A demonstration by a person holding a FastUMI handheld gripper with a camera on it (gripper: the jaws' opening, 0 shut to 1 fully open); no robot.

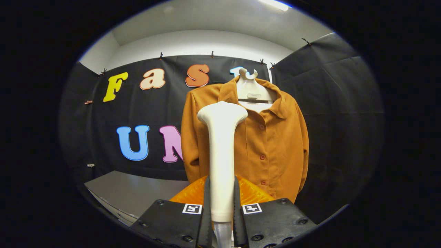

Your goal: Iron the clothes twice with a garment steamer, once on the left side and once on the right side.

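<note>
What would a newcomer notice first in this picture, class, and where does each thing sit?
First, the white garment steamer standing upright, clamped between the gripper fingers. Just beyond it hangs the orange buttoned shirt on a pale hanger against the black wall. An orange faceted object sits low behind the fingers.

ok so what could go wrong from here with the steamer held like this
1. The gripper is shut on the steamer low on its handle, so the tall head could tilt or slip during a pass.
2. The shirt hangs loose on a hanger; pushing on it may swing it away.
3. The head sits over the shirt's left half, near the placket, so it might catch on a button.
</note>
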